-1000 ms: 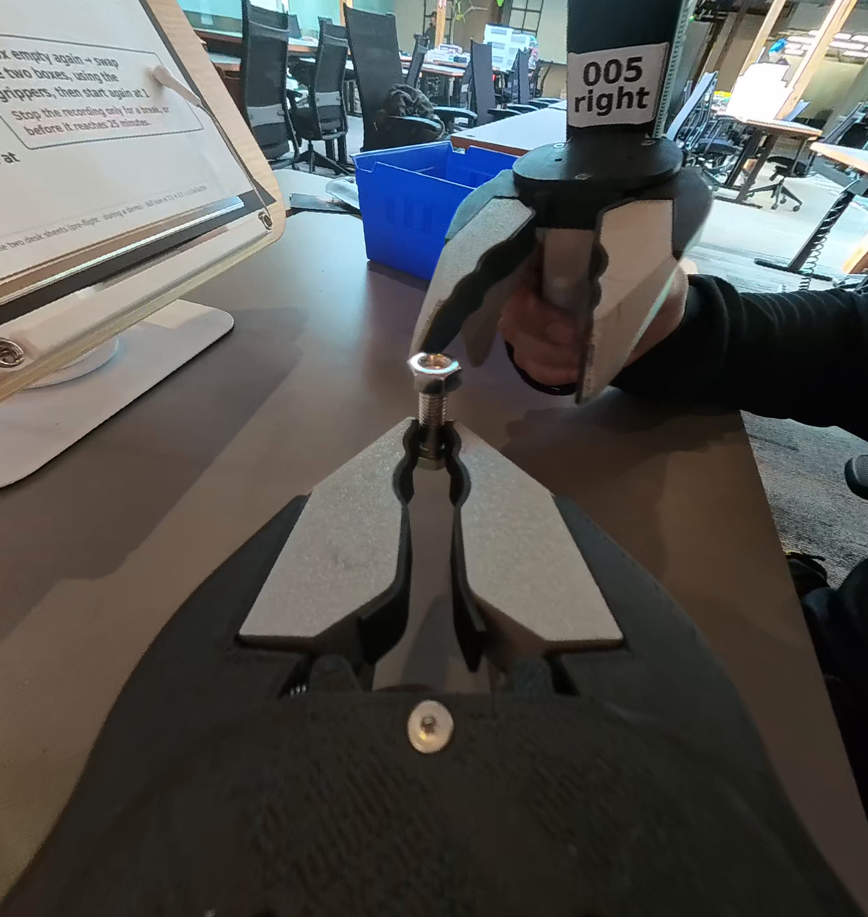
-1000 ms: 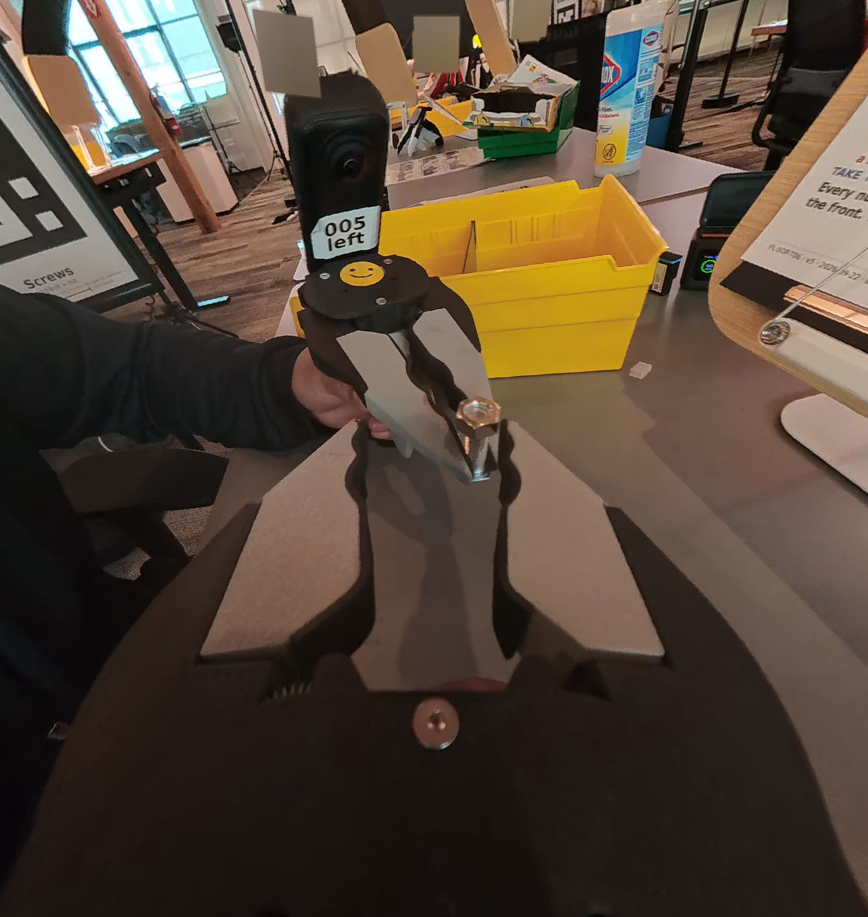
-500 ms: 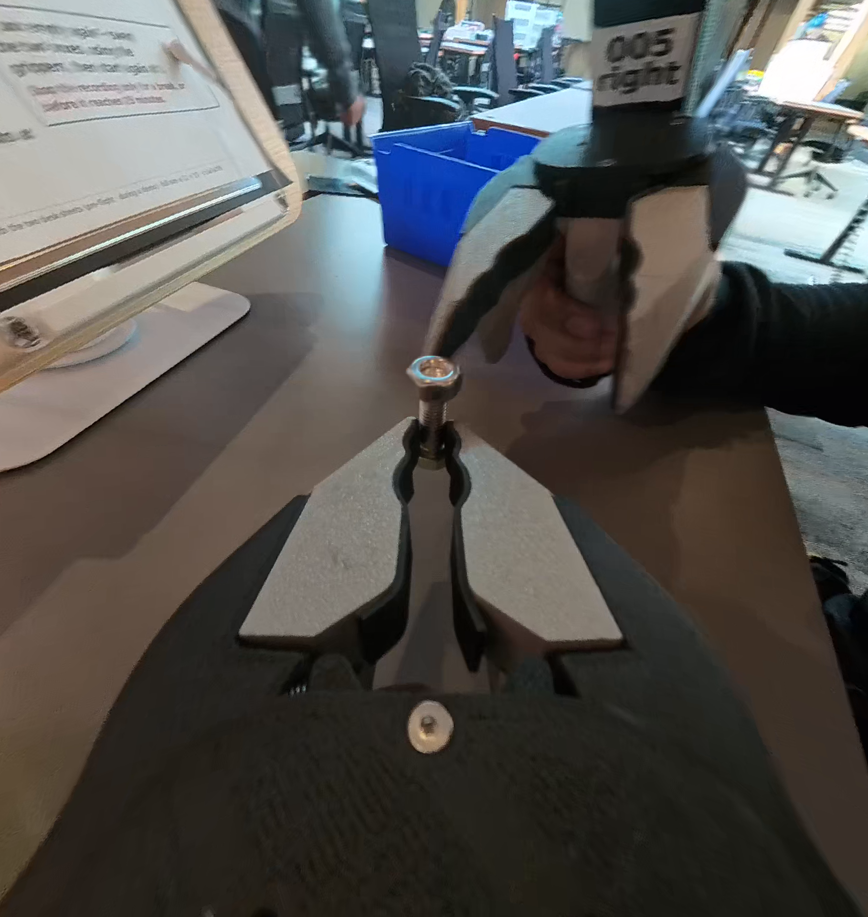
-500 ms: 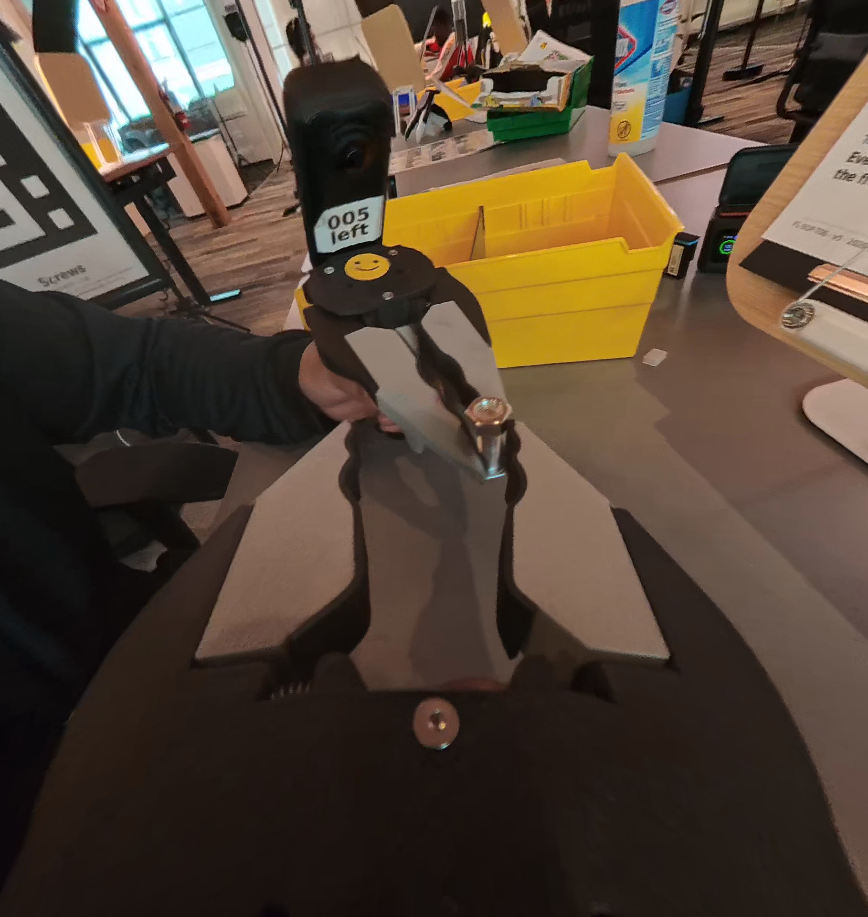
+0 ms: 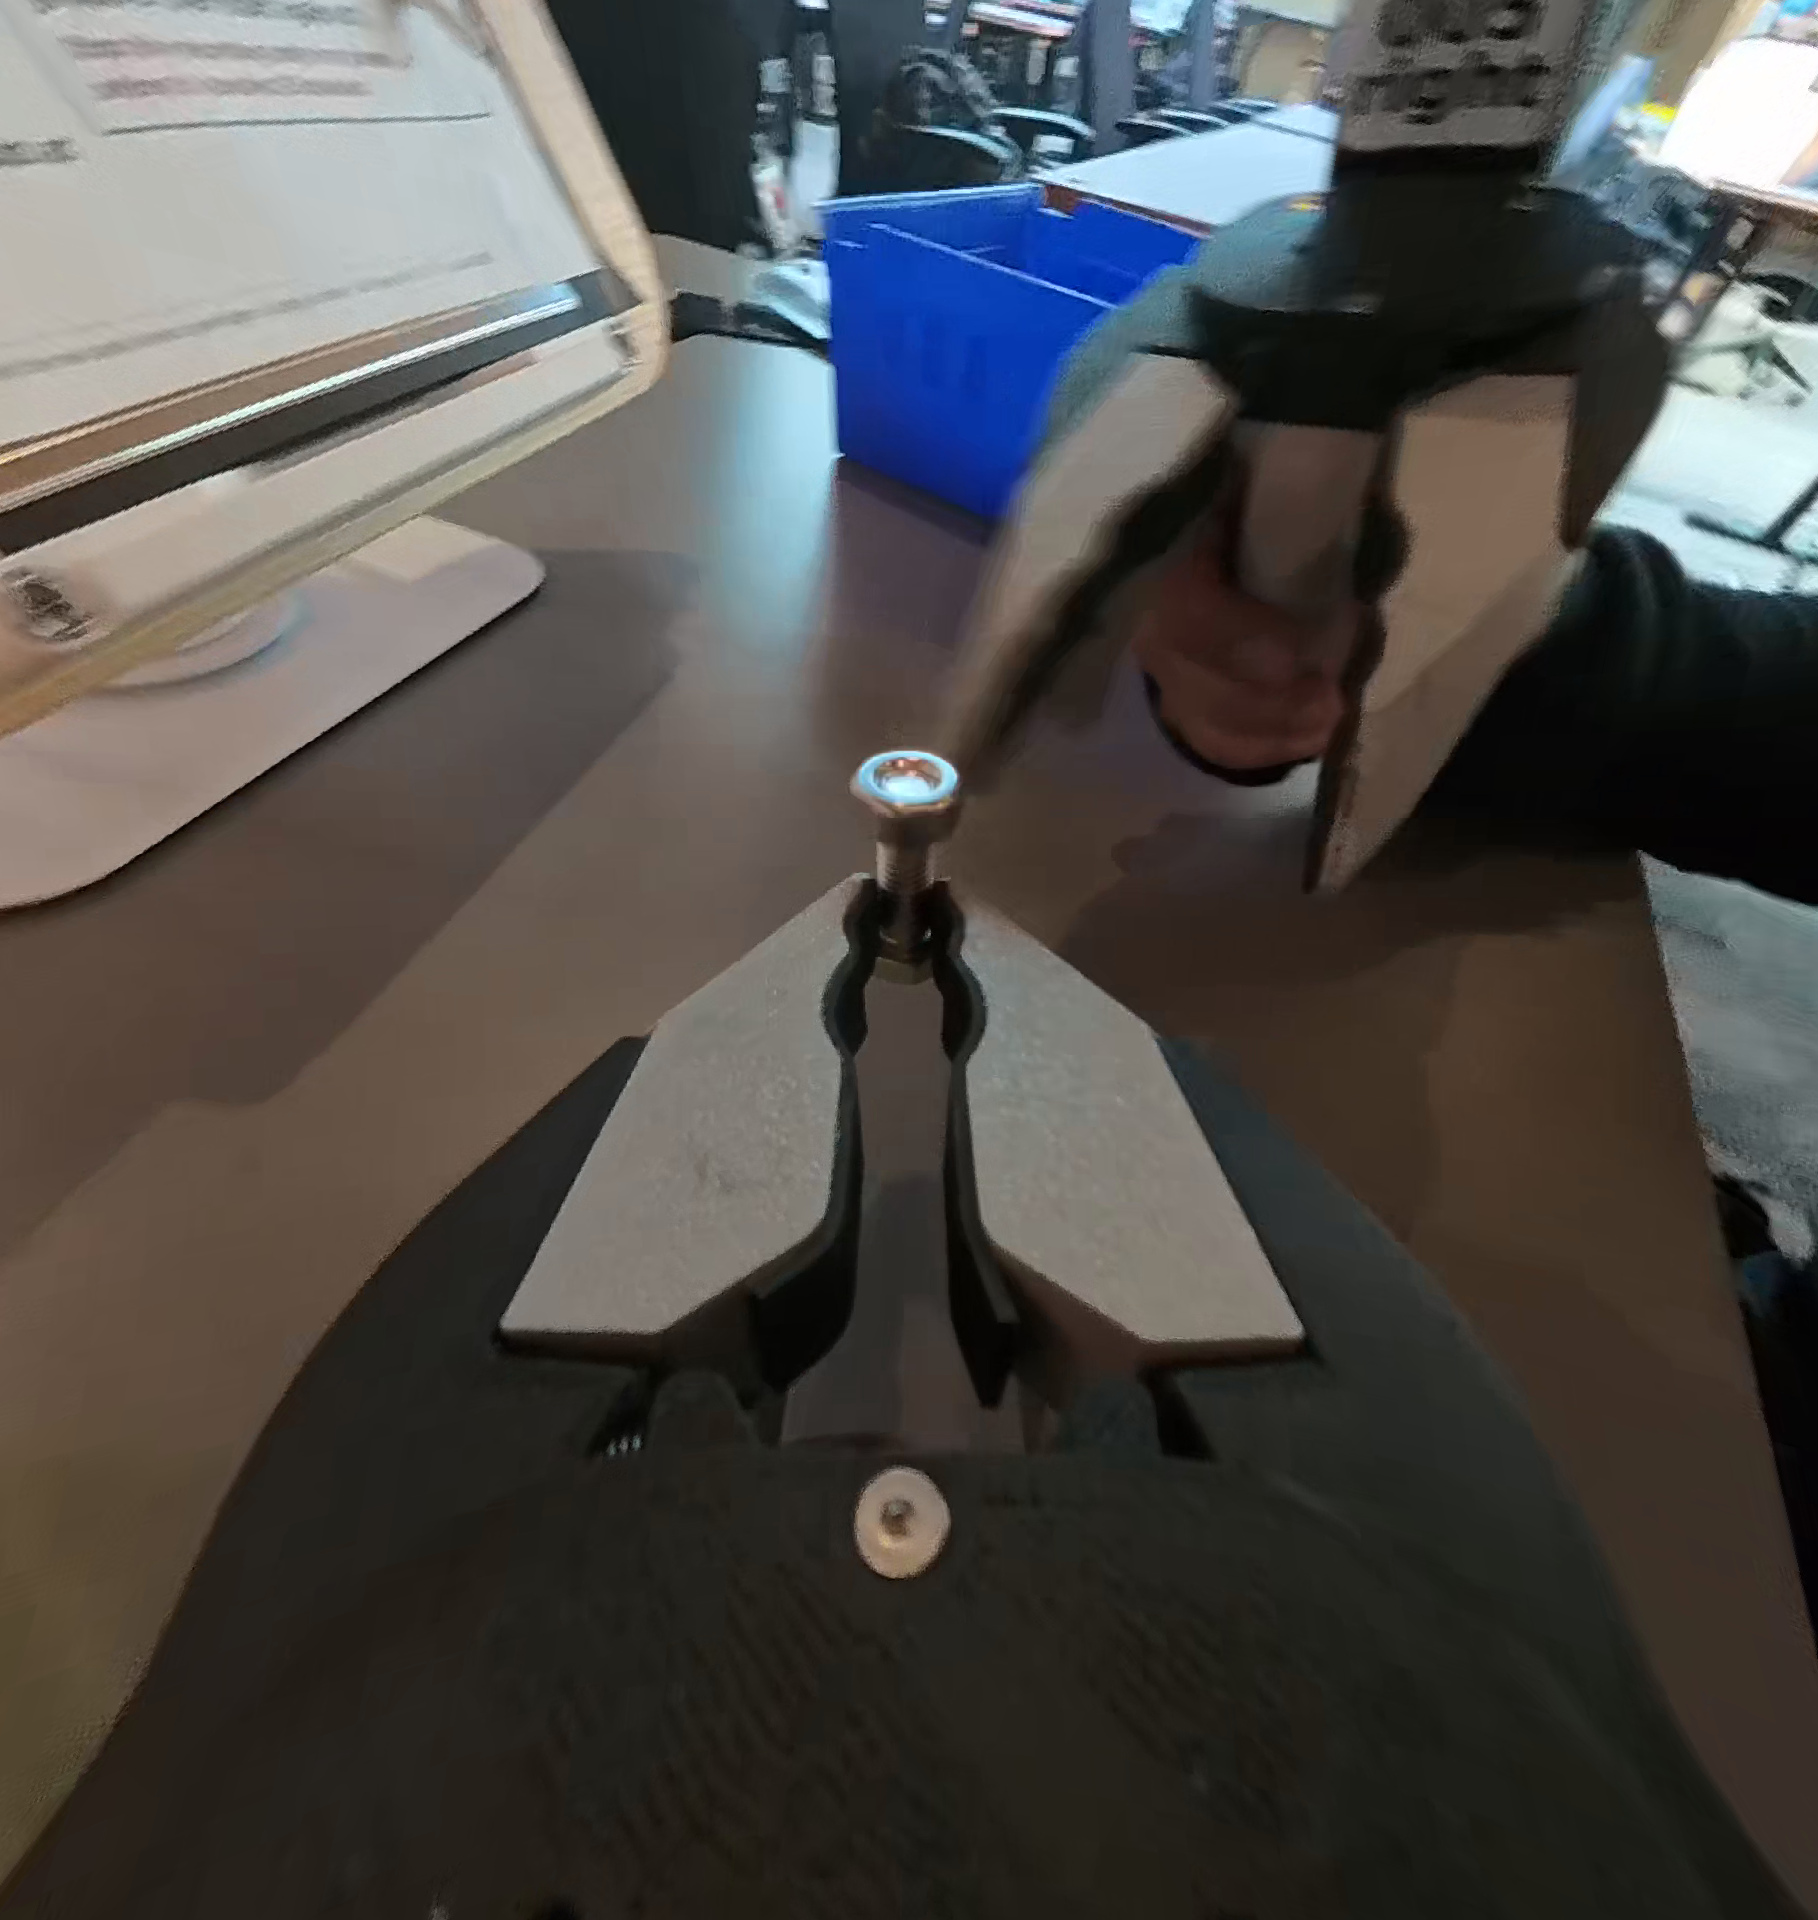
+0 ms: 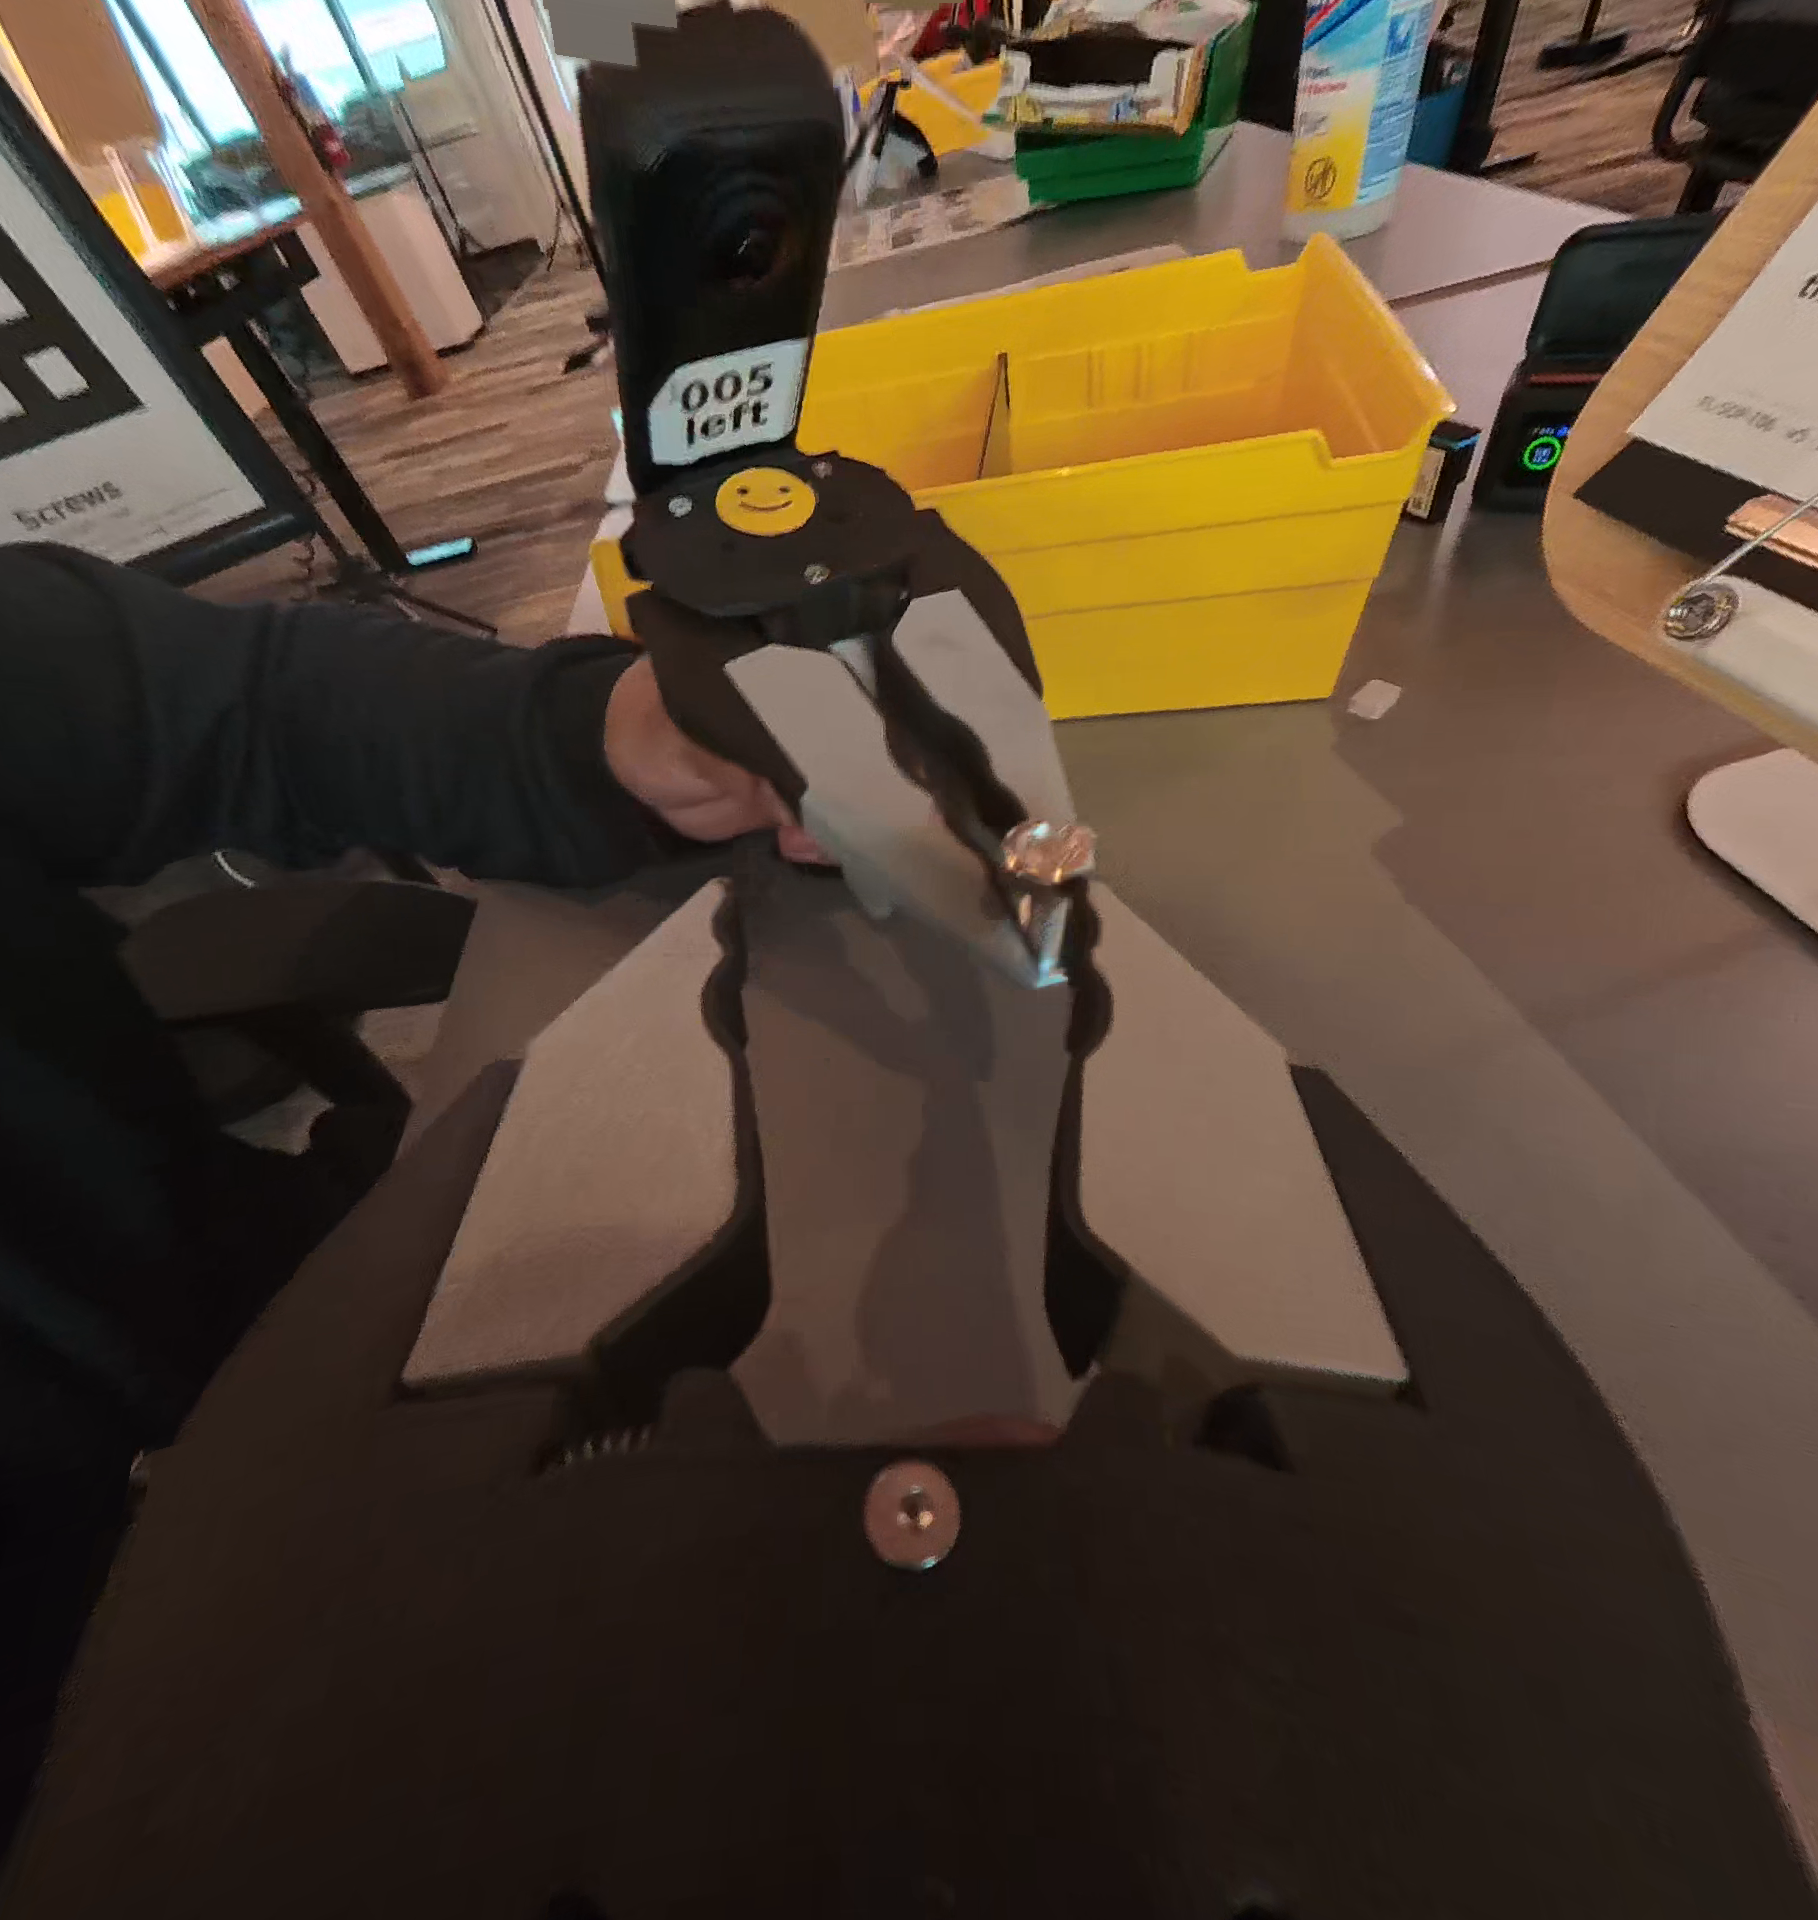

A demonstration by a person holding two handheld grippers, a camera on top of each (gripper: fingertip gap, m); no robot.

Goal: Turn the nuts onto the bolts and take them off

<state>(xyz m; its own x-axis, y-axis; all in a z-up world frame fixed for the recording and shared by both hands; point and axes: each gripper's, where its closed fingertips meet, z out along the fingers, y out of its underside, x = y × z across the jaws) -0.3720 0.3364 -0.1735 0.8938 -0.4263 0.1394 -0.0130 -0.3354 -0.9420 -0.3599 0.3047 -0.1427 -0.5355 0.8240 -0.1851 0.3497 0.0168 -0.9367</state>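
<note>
1. Spreading under everything is the brown table (image 5: 385, 1039), which also fills the lower half of the right wrist view (image 6: 1507, 1039).
2. Left of the bolt and beyond it in the left wrist view stands a tilted document stand (image 5: 261, 343) on a white base; the same stand shows at the right edge of the right wrist view (image 6: 1736, 436).
3. Behind the bolt in the right wrist view sits a yellow bin (image 6: 1175, 540) with a divider inside; a blue bin (image 5: 946, 322) sits beyond the bolt in the left wrist view.
4. The left gripper (image 5: 900, 935) is clenched on the bolt, its two tips pressing the lower part of the shank; the right wrist view shows it from the front (image 6: 1030, 914), a hand and dark sleeve at its handle.
5. The right gripper (image 5: 1144, 790) hangs above and to the right of the bolt with its fingers spread wide and grasping nothing; one fingertip sits just beside the nut. In its own view (image 6: 900, 935) the bolt lies close to its right finger.
6. The bolt (image 5: 897, 883) stands upright out of the left gripper's tips, above the table; it also shows in the right wrist view (image 6: 1050, 925).
7. The nut (image 5: 905, 795) sits on the top end of the bolt, seen blurred in the right wrist view (image 6: 1048, 850).
</note>
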